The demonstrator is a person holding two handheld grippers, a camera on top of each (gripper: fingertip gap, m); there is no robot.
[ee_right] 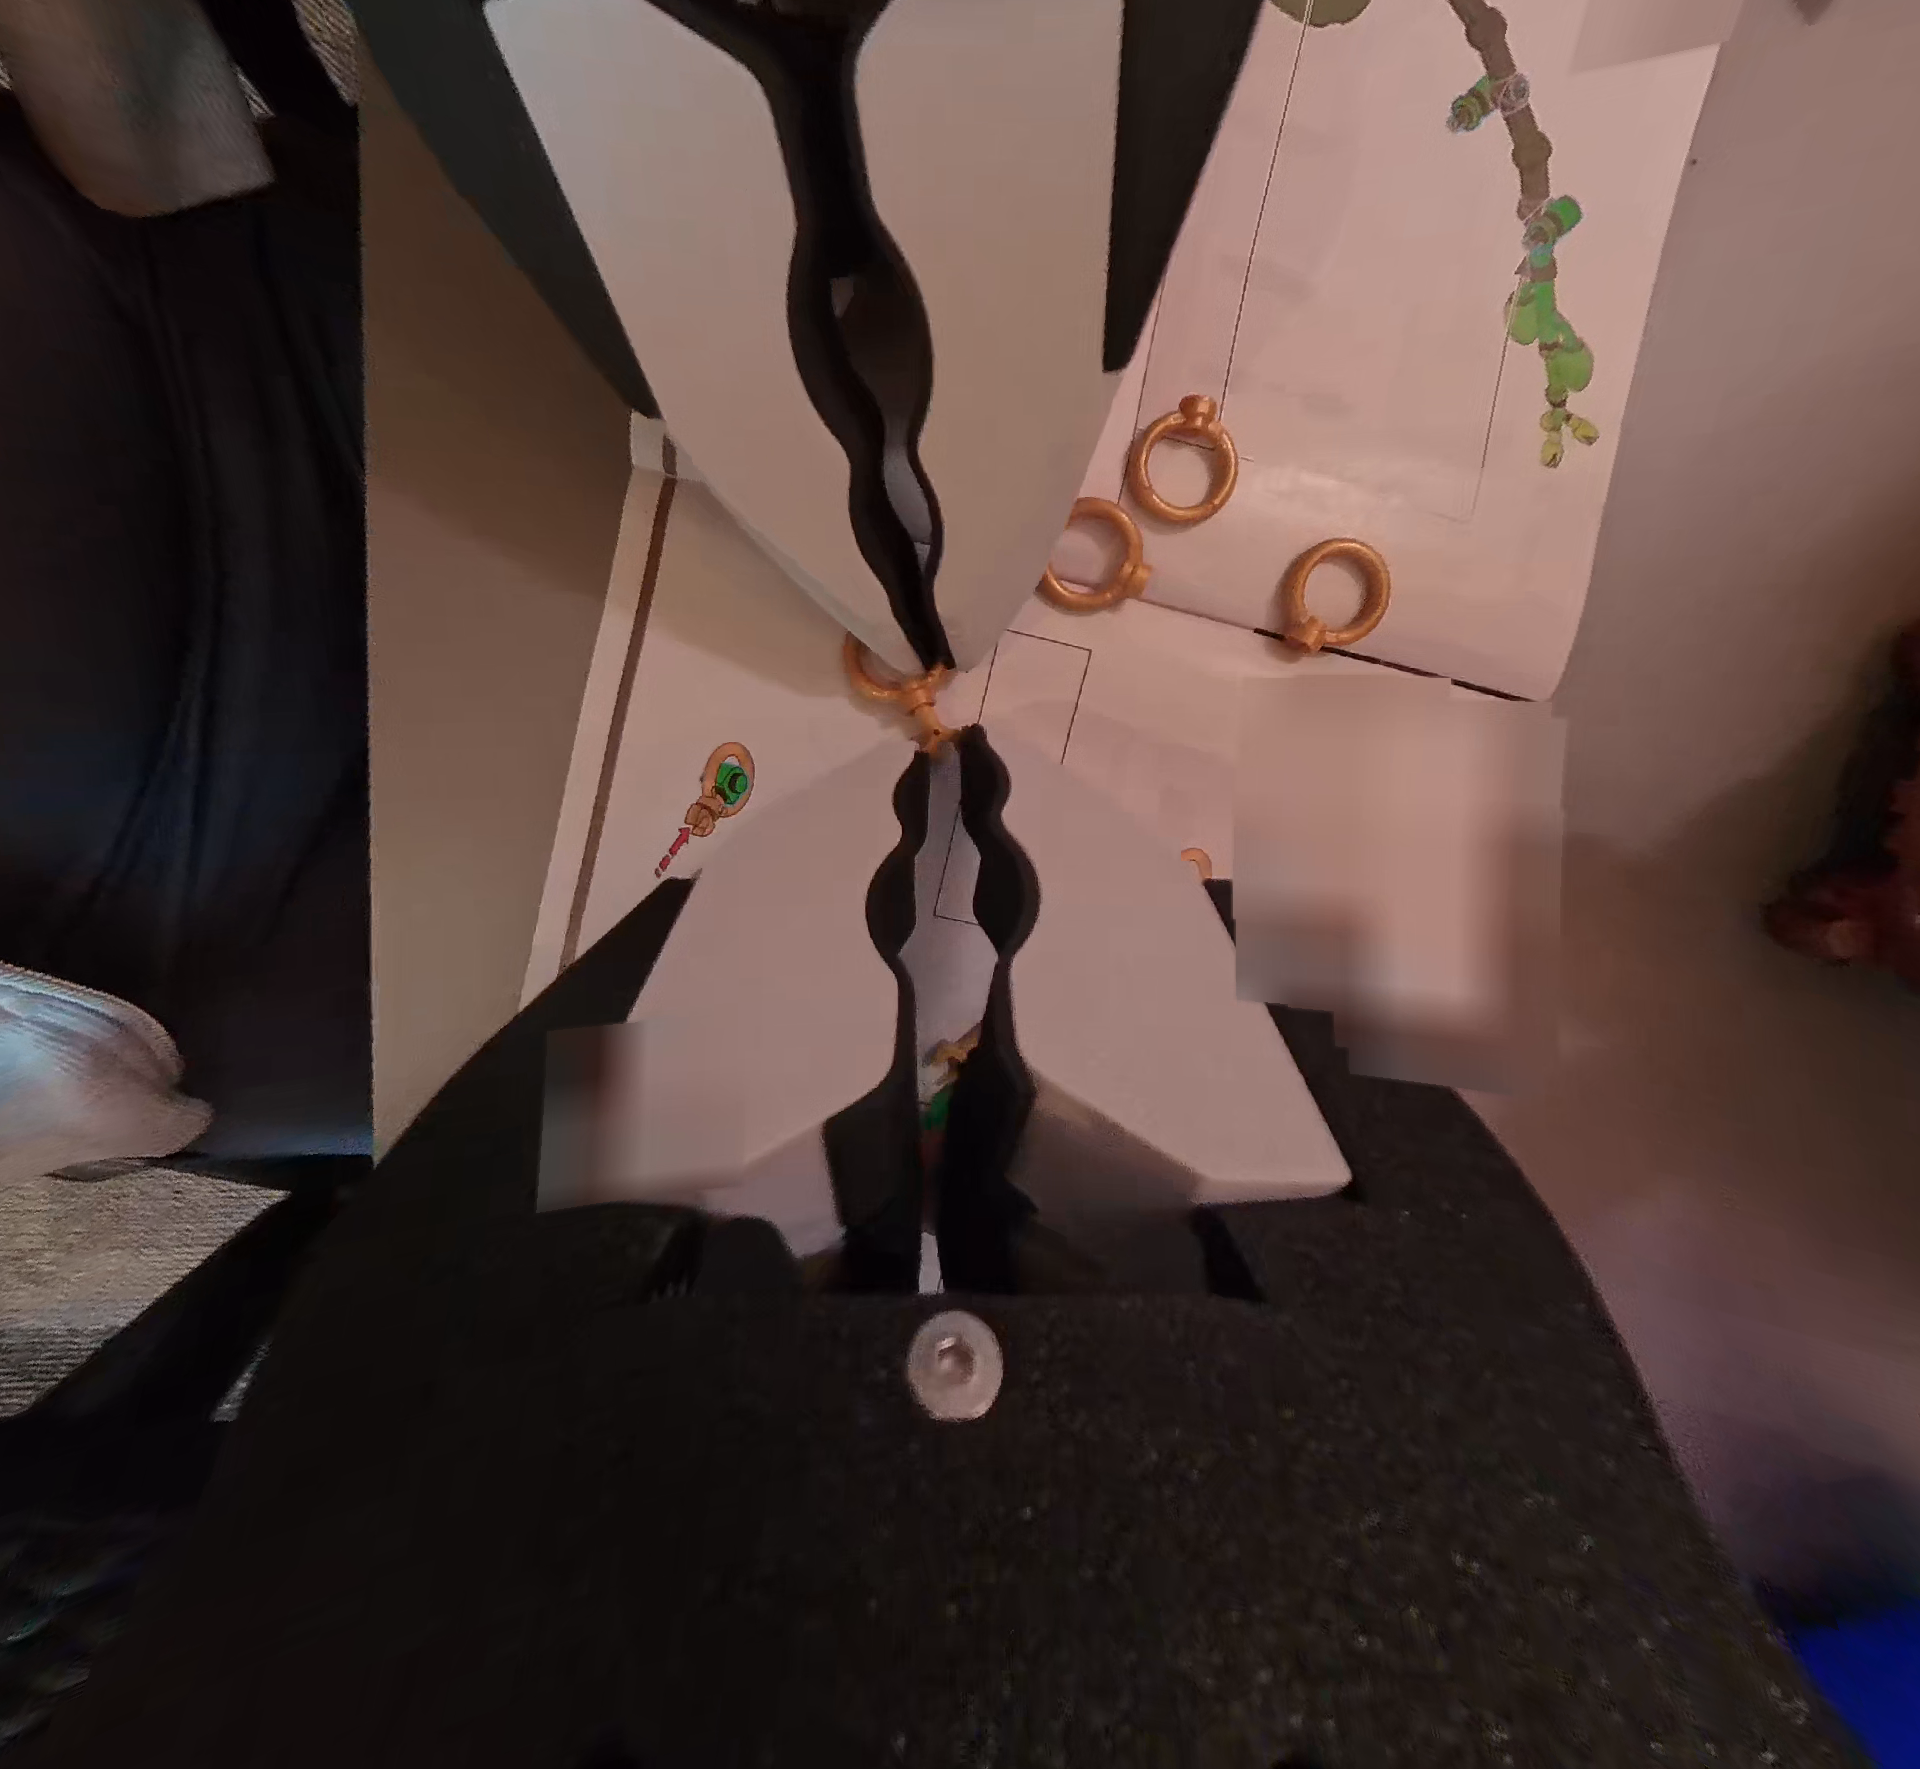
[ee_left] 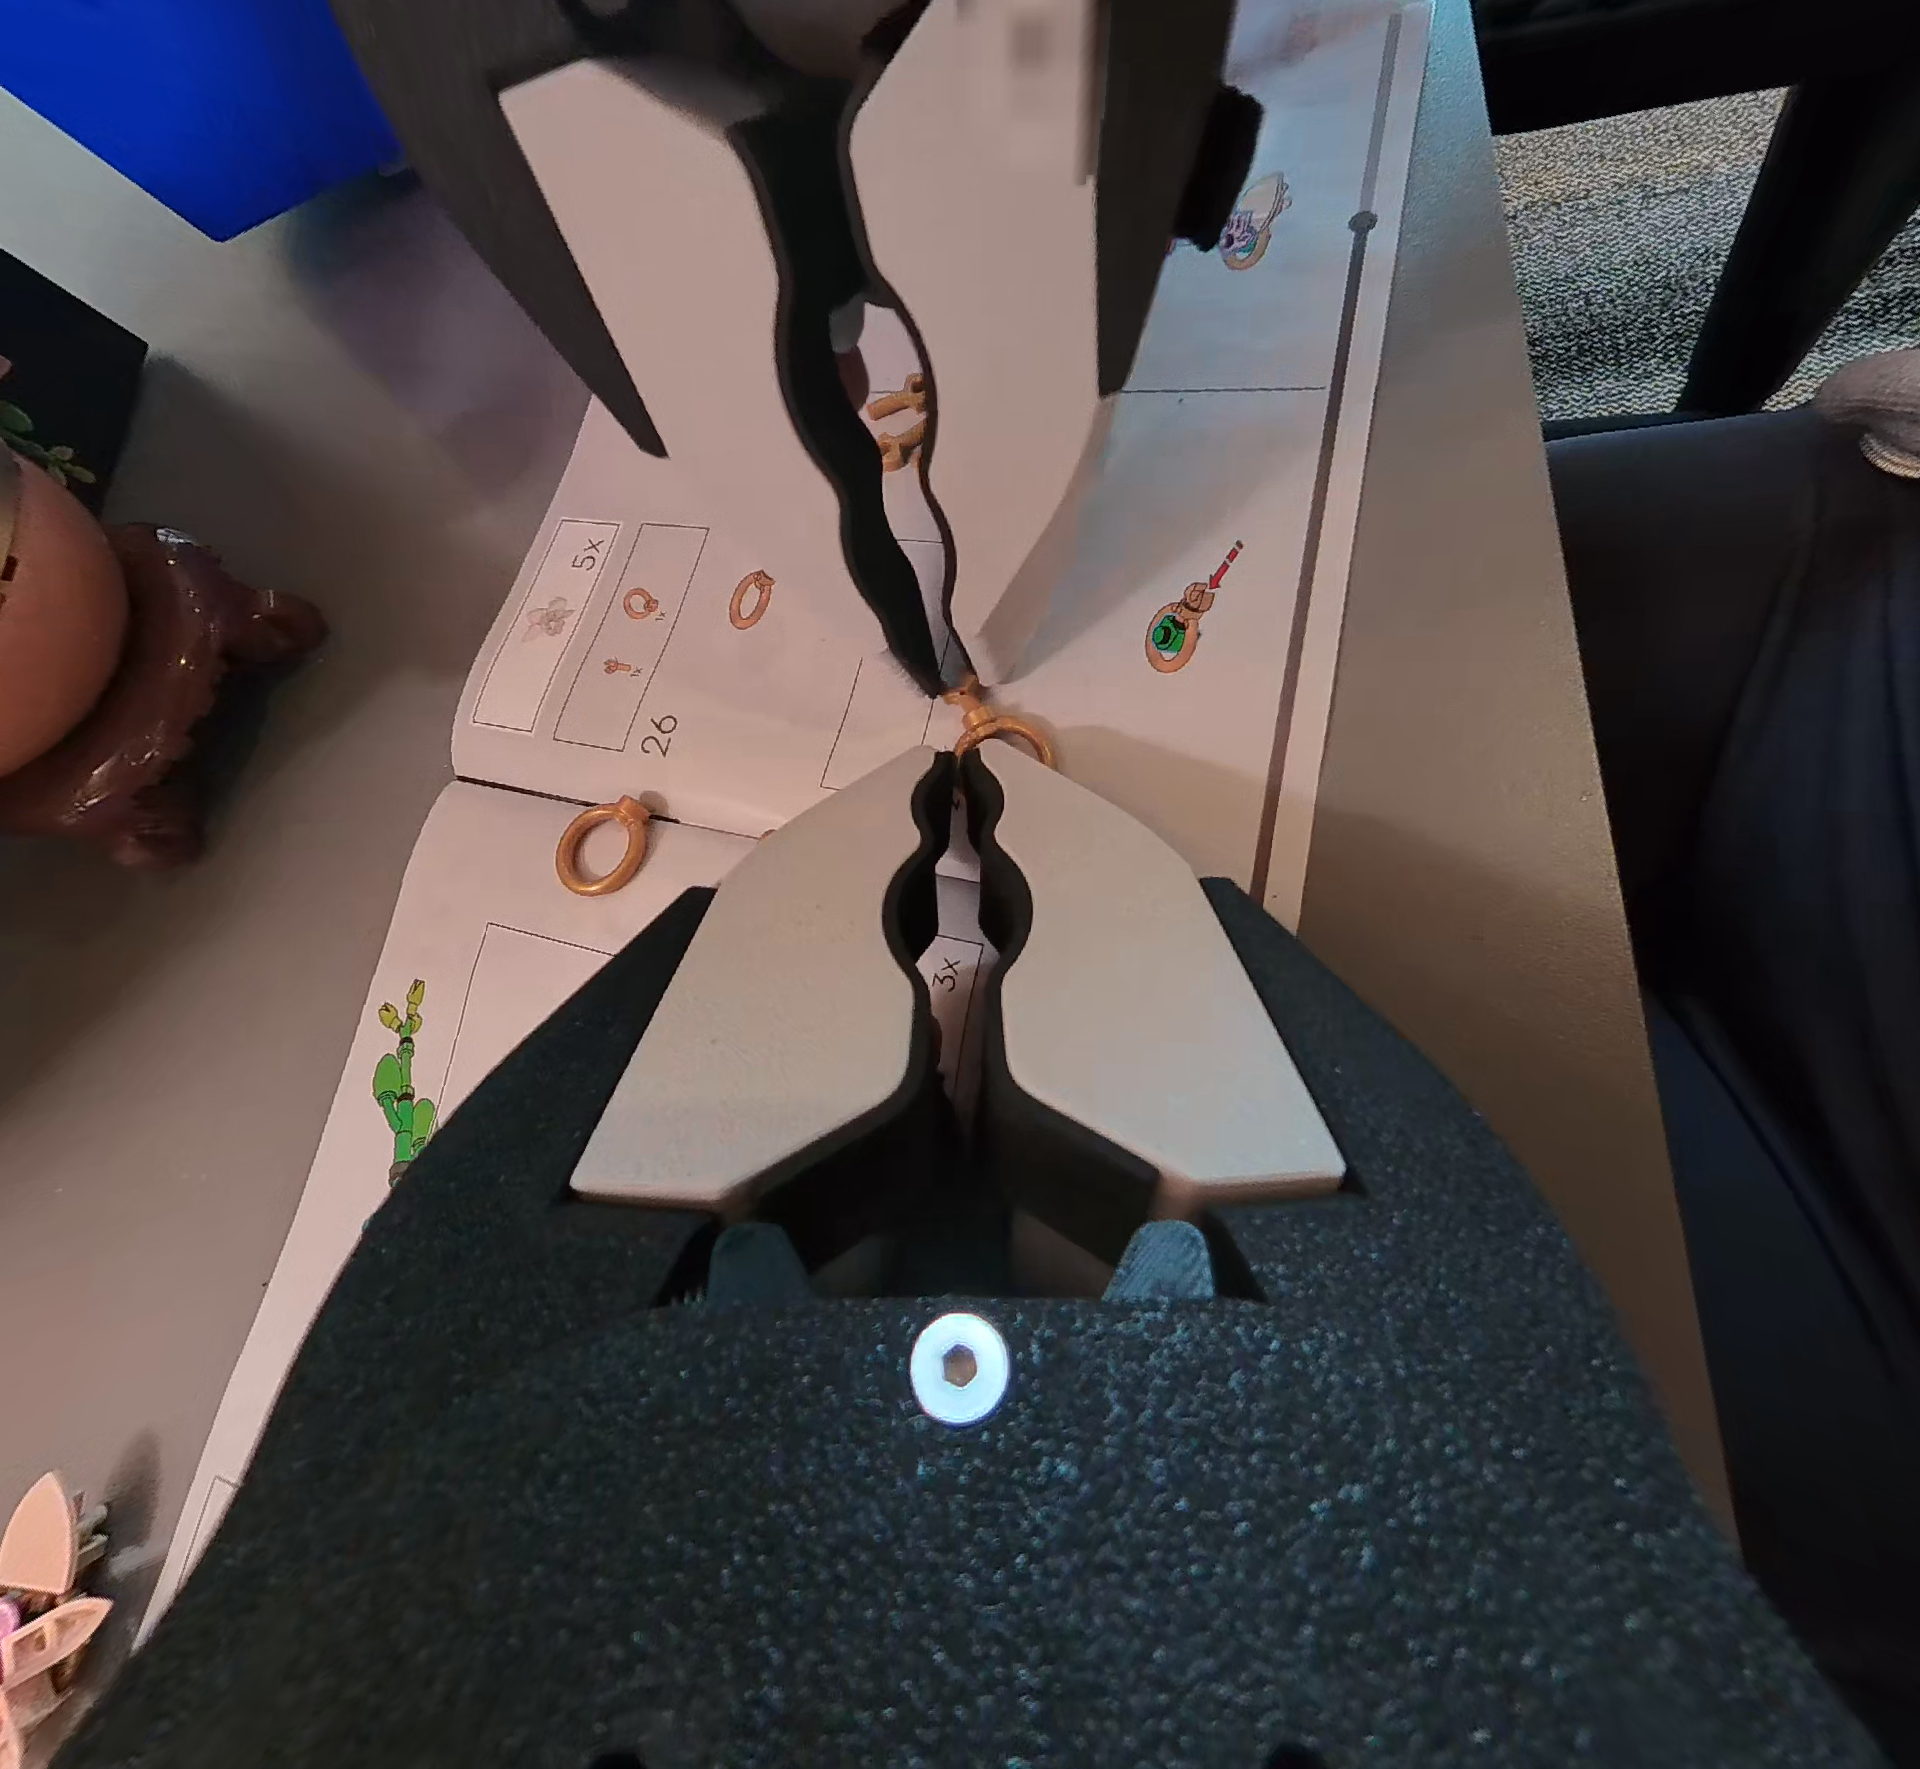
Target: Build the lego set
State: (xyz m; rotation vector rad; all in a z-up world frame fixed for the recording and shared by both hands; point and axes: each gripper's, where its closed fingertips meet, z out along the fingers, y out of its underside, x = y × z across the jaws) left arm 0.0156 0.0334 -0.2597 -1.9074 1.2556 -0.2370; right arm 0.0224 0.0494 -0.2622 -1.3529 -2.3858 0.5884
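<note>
My left gripper [ee_left: 957,763] and right gripper [ee_right: 942,740] meet tip to tip just above an open instruction booklet [ee_left: 499,898]. The left gripper is shut on a gold ring piece [ee_left: 1016,740]; the ring also shows in the right wrist view [ee_right: 876,677]. The right gripper, which enters the left wrist view from above [ee_left: 940,680], is shut on a small gold pin piece [ee_right: 932,730] that touches the ring's knob. Loose gold rings lie on the booklet [ee_left: 601,849], [ee_right: 1182,469], [ee_right: 1093,556], [ee_right: 1336,593].
A small gold part [ee_left: 900,423] lies on the page behind the right gripper. A maroon and pink pot-like object [ee_left: 114,680] stands left of the booklet, pink petal pieces [ee_left: 47,1594] at lower left, a blue object [ee_left: 156,5] behind. The table edge [ee_left: 1538,576] runs along the right.
</note>
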